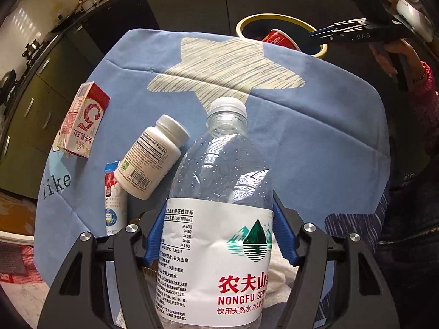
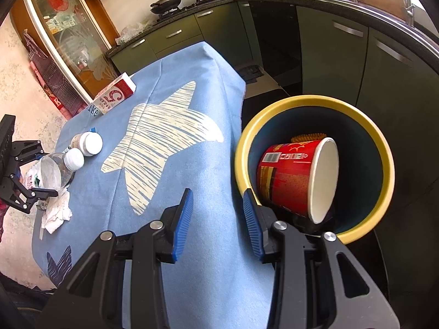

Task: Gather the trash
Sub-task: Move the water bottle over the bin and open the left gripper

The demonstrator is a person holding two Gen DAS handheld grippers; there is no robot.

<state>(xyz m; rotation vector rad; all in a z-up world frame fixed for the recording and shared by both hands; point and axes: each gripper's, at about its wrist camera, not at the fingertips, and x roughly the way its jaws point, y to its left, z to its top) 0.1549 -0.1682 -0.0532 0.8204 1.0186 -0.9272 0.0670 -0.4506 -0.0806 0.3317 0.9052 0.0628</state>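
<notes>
Kitchen w/ dark green cabinets; blue star-print cloth (image 1: 315, 142) covers the table.

Left wrist view: left gripper (image 1: 216, 235) clamped on a clear water bottle (image 1: 219, 219), blue pads pressed to the label at 9 and 3 o'clock. Bottle looks empty, so prob. light, thin-walled, crushable and a bit slick; best taken at the labelled waist, as it is. White pill bottle (image 1: 152, 153) lies at 10 o'clock, touching a snack wrapper (image 1: 112, 205); milk carton (image 1: 82, 123) further out. Crumpled tissue (image 1: 279, 277) beneath. Yellow-rimmed bin (image 1: 274, 19) at 1 o'clock.

Right wrist view: right gripper (image 2: 218, 219) has jaws wide apart, holding nothing, hovering over the cloth edge, right pad near the bin rim (image 2: 315, 101). Red noodle cup (image 2: 296, 175) lies tilted inside the bin at 2 o'clock. Bottle (image 2: 55, 170) sits far off at 9 o'clock, in the left gripper (image 2: 33, 175).
</notes>
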